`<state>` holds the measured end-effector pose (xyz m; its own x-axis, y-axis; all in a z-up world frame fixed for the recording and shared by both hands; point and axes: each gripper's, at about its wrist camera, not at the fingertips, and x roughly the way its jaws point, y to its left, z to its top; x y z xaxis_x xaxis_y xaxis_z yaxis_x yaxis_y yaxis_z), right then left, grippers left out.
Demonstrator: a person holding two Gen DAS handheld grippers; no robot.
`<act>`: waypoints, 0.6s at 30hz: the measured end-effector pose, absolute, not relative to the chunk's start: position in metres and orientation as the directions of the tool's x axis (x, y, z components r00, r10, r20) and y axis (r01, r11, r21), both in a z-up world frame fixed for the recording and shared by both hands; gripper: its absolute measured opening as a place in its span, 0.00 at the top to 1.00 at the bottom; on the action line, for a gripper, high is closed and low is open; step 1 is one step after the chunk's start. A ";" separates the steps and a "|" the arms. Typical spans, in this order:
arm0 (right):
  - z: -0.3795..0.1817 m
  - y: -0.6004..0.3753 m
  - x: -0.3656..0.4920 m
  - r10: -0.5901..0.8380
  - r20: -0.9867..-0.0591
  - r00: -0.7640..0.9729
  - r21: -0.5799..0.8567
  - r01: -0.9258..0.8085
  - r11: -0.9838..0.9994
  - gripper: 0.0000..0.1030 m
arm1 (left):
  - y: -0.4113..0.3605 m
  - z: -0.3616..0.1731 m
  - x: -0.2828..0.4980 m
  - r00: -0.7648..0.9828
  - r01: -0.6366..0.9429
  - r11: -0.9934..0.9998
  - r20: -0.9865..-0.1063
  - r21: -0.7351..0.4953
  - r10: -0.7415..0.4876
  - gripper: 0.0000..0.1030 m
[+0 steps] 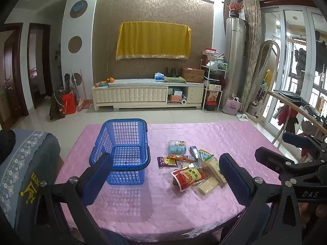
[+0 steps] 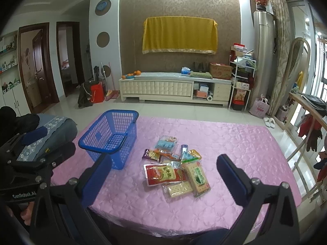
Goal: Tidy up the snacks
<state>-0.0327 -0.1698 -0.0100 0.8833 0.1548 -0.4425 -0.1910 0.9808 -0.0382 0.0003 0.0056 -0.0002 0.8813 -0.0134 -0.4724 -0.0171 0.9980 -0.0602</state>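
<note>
Snacks [image 2: 175,170] beside basket [image 2: 110,136]; both tools [image 1: 163,175] [image 2: 161,175] wide open, empty; right view alone shows shelves [image 2: 8,65].

A basket [image 1: 122,153] [image 2: 110,136] stands on the table [image 1: 204,214] [image 2: 224,183], toward its left side. Right of the basket lies a heap of snack packs [image 1: 192,163] [image 2: 175,167], apart from it; the nearest packs overlap one another. Left of the basket, off the table's edge, sits a cushioned seat [image 1: 24,163] [image 2: 51,130]. Behind the basket, across the floor, a cabinet [image 1: 147,94] [image 2: 175,87] runs along the far wall. Both grippers hang above the table's near edge, the left gripper [image 1: 163,175] before the basket, the right gripper [image 2: 161,175] before the heap.
</note>
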 end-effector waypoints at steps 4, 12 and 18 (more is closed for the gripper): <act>-0.011 -0.169 -0.033 0.158 -0.449 0.880 -0.037 -0.195 0.980 0.00 | 0.005 0.001 0.000 0.882 -0.023 0.998 -0.472 -0.053 -0.004 0.01; -0.010 -0.168 -0.033 0.158 -0.454 0.877 -0.036 -0.195 0.980 0.00 | 0.006 0.002 -0.001 0.881 -0.024 0.998 -0.473 -0.054 -0.004 0.01; -0.010 -0.169 -0.033 0.158 -0.456 0.876 -0.031 -0.193 0.981 0.00 | 0.005 0.001 -0.001 0.884 -0.021 0.999 -0.468 -0.048 -0.004 0.01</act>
